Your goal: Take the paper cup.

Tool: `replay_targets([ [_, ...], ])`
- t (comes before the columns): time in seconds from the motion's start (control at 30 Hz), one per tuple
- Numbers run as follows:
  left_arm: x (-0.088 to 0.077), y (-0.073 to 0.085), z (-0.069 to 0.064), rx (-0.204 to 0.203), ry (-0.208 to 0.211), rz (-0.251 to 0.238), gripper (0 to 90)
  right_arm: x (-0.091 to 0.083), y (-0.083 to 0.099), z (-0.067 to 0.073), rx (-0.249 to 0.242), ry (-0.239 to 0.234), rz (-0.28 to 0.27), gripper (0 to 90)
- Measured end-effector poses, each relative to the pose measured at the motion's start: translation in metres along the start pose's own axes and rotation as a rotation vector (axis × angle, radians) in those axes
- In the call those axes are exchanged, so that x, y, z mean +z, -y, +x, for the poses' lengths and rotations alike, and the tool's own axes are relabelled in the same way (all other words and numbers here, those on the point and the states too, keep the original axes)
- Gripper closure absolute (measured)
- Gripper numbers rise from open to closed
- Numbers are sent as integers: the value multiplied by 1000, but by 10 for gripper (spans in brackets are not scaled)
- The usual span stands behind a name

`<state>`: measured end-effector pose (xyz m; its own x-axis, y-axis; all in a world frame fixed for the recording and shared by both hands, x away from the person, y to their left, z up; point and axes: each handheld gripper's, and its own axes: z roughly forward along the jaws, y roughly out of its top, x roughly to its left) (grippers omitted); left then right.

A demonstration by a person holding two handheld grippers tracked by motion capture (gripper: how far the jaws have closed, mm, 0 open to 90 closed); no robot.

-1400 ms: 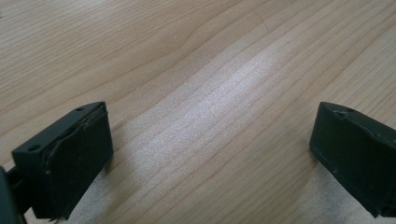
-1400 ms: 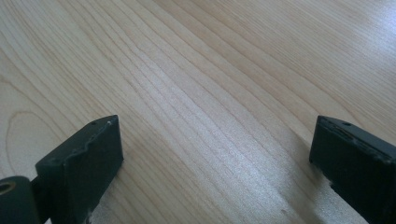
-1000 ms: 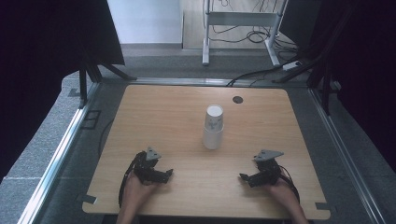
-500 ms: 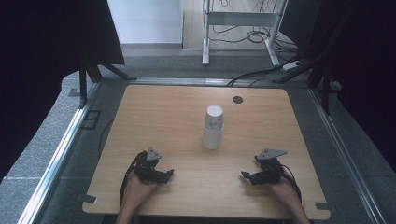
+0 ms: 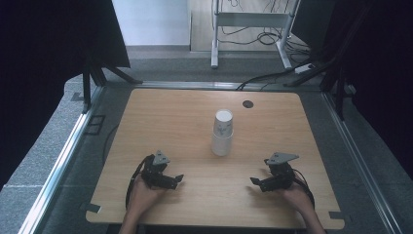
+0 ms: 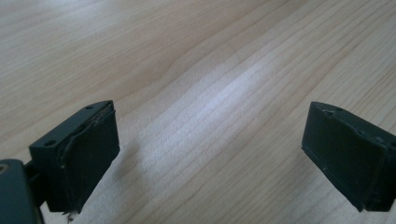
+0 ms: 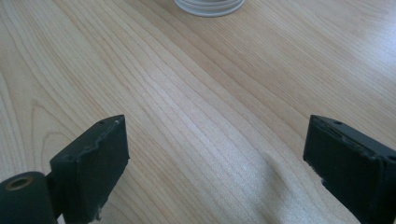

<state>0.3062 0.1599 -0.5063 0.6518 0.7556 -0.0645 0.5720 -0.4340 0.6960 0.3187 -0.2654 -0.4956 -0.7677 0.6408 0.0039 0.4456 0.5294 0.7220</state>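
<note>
**A:** Item one, the stack of paper cups [image 5: 222, 132]. I read it upright at the middle of the table [image 5: 160, 112], well apart from both grippers, in the same spot as in the earlier pictures. In the right gripper view its base [image 7: 209, 6] sits at the top edge.

**B:** Item two, the tongs?

**A:** Left gripper [image 5: 168, 181]: jaws wide, bare wood between them [image 6: 210, 154], and they have just been closing a little. Right gripper [image 5: 259, 183]: jaws wide, nothing between them [image 7: 215, 168], and they have just been opening again after a dip. Both hands rest near the table's near edge, much where they were a second ago.

**B:** Item three, room to move?

**A:** I log open wood on every side of the cups. A small dark disc [image 5: 248, 104] lies near the far edge, to the right of the cups. Metal rails [image 5: 65, 156] run beside the table's sides.
</note>
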Motion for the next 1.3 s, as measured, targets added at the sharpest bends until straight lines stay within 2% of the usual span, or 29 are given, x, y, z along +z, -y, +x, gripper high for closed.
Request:
replay_targets([
  [0.1,-1,-5,0,8,17,-13,44,-1,-4,1,-3,-4,-6,44],
  [0.27,-1,-14,-1,30,16,-21,47,-2,-10,1,-18,-22,-21,38],
  [0.47,0,-23,-2,41,35,-36,48,-2,-16,-1,-36,-28,-35,27],
  [0.93,3,-48,-7,103,37,-39,45,-8,-31,-4,-8,-67,-69,39],
  [1.3,9,-67,-7,124,60,-37,43,-10,-48,-4,-2,-78,-78,60],
])
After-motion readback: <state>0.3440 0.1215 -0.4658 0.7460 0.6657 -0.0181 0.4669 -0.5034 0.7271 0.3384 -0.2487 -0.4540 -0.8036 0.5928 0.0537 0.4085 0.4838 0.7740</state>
